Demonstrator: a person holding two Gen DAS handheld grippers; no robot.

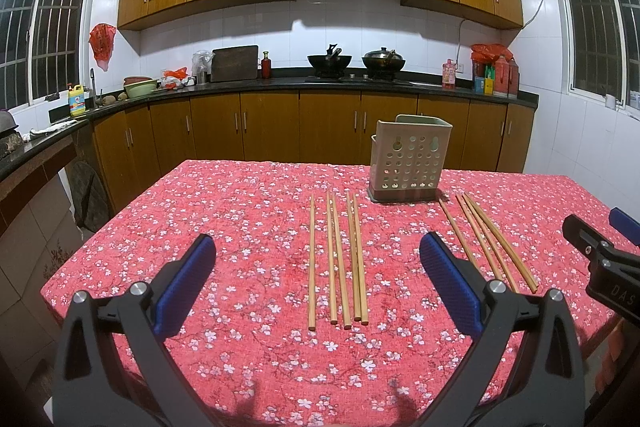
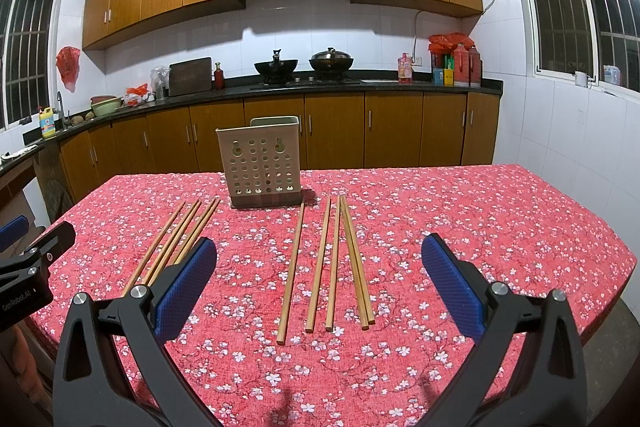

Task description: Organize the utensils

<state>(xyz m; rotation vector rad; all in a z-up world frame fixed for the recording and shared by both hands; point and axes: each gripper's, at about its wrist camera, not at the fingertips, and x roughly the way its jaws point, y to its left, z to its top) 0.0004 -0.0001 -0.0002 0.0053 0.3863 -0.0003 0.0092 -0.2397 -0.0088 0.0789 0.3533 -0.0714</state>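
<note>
Left wrist view: left gripper spread wide, empty, above five chopsticks at frame centre; perforated holder upright beyond, upper right. Right wrist view: right gripper likewise agape, empty, over another five at centre. Probably light, stiff, slippery, roll-prone; best pinched mid-length.

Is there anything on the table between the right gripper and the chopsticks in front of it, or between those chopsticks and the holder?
Nothing visible. The right gripper is open over five chopsticks; only bare tablecloth lies between them and the holder.
</note>
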